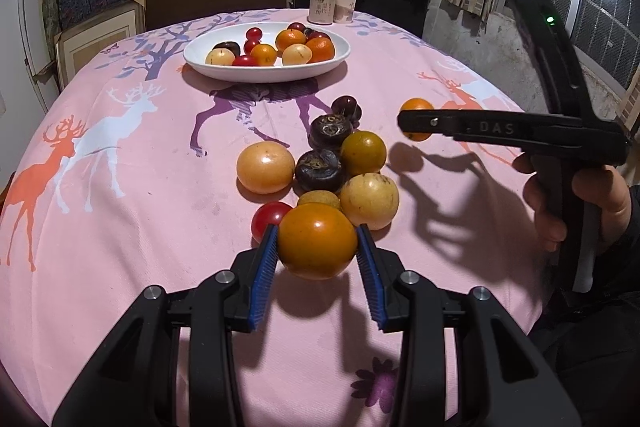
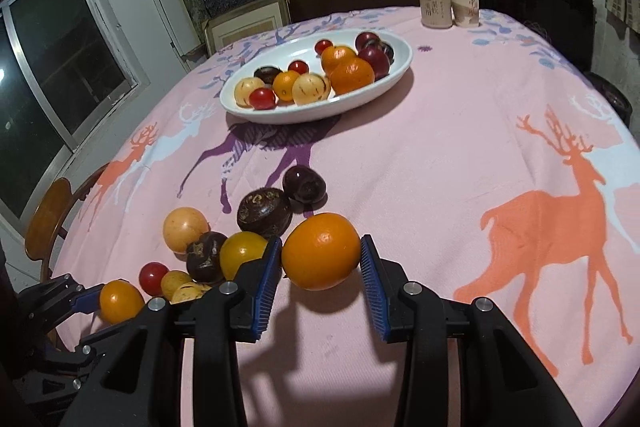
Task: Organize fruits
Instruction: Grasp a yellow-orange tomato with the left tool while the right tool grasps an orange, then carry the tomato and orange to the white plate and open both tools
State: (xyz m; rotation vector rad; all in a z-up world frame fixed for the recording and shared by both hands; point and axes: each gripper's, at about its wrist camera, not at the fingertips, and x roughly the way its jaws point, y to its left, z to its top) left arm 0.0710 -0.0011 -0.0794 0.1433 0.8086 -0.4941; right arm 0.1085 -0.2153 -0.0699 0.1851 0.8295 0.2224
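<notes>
Left gripper (image 1: 317, 241), lower centre of the left wrist view: jaws clamped on an orange-yellow fruit (image 1: 317, 241), blue pads (image 1: 267, 247) pressed against both its sides, fruit raised clear of its shadow on the pink deer-print tablecloth (image 1: 120, 227).

Right gripper (image 2: 321, 253), lower centre of the right wrist view: jaws closed on a small orange (image 2: 321, 251), left pad touching the peel, right pad at its edge; full contact on that side could not be told. Orange lifted off the cloth, shadow beneath it.

Loose fruit cluster (image 1: 340, 163), centre of the left wrist view: pale yellow, dark brown and dark purple pieces plus one cherry tomato (image 1: 269, 218), packed together just above the held fruit.

White oval dish (image 1: 200, 61), upper centre of the same view: already loaded with oranges, red tomatoes, pale and dark fruit.

Can (image 2: 434, 7) and paper cup (image 2: 464, 7), upper right of the right wrist view, side by side at the far table edge.
</notes>
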